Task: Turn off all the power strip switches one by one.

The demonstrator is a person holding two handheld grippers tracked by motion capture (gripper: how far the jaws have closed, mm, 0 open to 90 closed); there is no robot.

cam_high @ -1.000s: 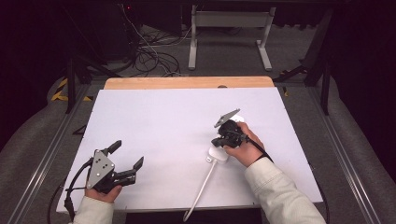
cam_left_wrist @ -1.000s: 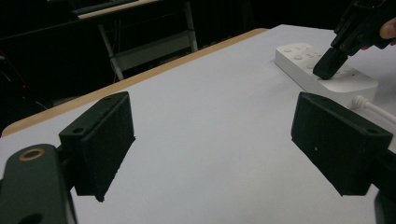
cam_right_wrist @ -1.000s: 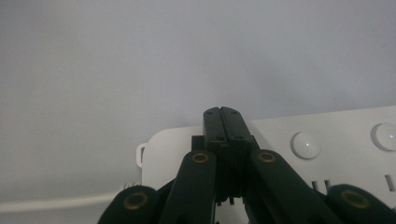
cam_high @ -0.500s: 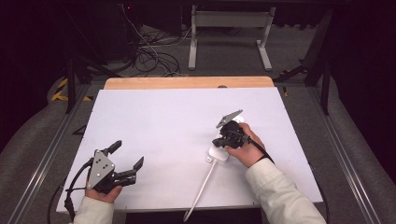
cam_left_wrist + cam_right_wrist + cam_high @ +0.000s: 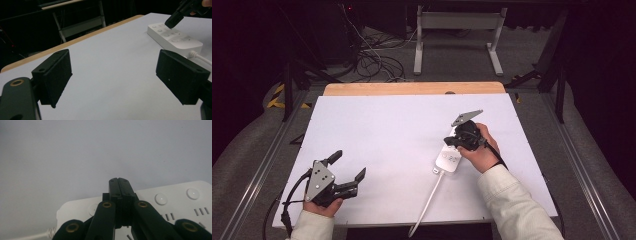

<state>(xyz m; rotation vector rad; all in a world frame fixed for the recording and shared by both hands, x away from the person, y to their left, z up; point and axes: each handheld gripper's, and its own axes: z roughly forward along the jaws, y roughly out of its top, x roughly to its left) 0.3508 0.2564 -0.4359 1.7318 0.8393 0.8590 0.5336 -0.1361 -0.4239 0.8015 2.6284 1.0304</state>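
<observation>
A person is leaning over a white-covered table [image 5: 377,130], working a white power strip [image 5: 448,159] with the right gripper [image 5: 455,141], whose jaws are pressed flat together with nothing between them. The closed tip is pointing down at the strip's top face, among the round switch buttons [image 5: 161,199] that run along one edge; in the left gripper view that same tip [image 5: 172,22] is sitting on or just above a button near the strip's far end, and whether it is actually pressing cannot be told. The strip is lying flat on the right half of the table, its white cable [image 5: 428,202] trailing off the near edge toward the person.

The left gripper [image 5: 348,175] is waiting near the table's near left corner, well apart from the strip, its jaws standing wide apart and holding nothing.

By the look of it, the job is in its middle: the pointed tip is already on the row of switches, but no indicator light or changed button is showing which have been pushed. The remaining buttons along the row appear to be waiting their turn.
</observation>
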